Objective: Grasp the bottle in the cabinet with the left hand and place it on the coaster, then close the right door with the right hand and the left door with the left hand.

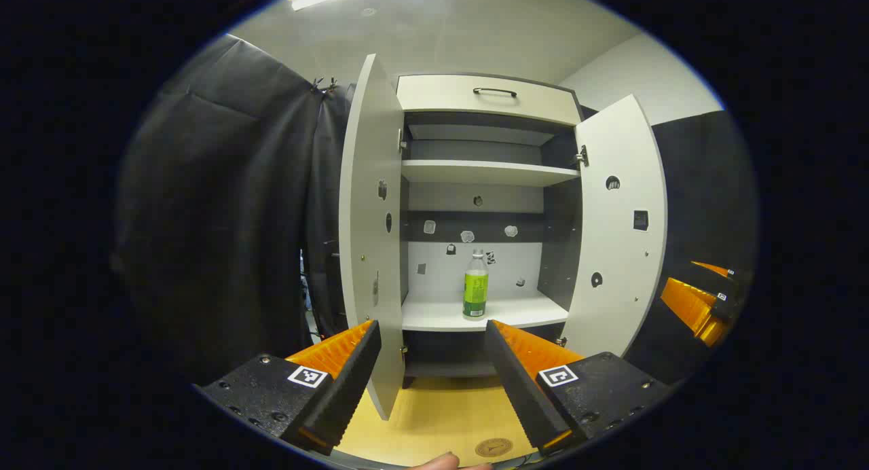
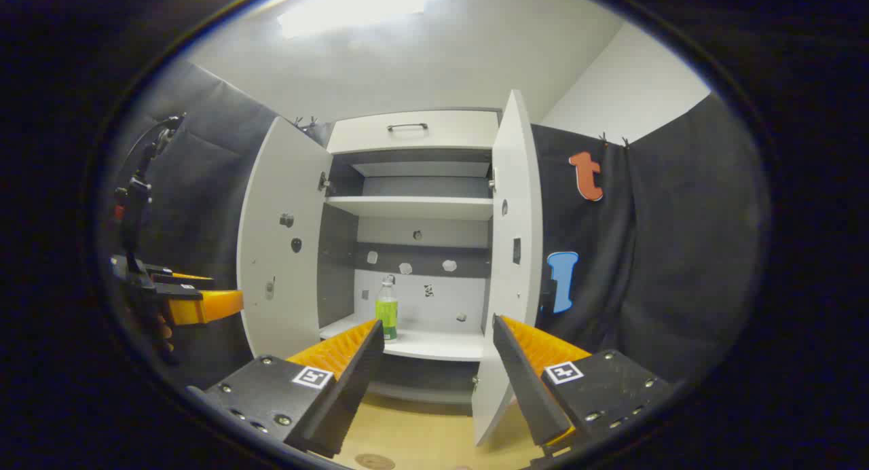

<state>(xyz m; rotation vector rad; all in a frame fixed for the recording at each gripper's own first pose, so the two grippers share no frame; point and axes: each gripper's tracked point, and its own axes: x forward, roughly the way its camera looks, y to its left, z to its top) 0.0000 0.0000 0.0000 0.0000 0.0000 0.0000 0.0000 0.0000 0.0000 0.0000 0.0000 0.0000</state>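
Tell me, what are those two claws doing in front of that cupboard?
A person holds a claw in each hand, facing a cabinet with both doors swung open. A bottle with a green label stands upright on the shelf inside. The left claw is open and empty, lined up with the bottle but not yet at it. The right claw is open too, near the right door. A round coaster waits on the wooden table.

Green-labelled bottle (image 1: 476,284) upright on cabinet (image 1: 485,314) shelf, both doors open
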